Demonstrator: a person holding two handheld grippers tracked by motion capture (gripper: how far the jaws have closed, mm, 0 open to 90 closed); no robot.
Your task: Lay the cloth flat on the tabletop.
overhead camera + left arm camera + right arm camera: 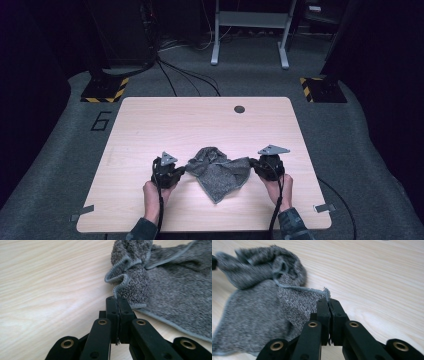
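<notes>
Two grippers, the left gripper point(176, 172) and right gripper point(256, 165), pinch opposite corners of a crumpled grey towel point(218, 172) on the table point(200, 120), their closed fingers point(117, 307) hiding the gripped edges.

The crumpled grey terry-cloth towel point(175, 287) looks rough and looped — a smoother stitched hem edges it; the pale wooden table top point(200, 120) is smooth, matt, fine-grained; the left black plastic gripper point(117, 300) and right black plastic gripper point(328, 301) look matt — brass-coloured metal rivets shine faintly.
</notes>
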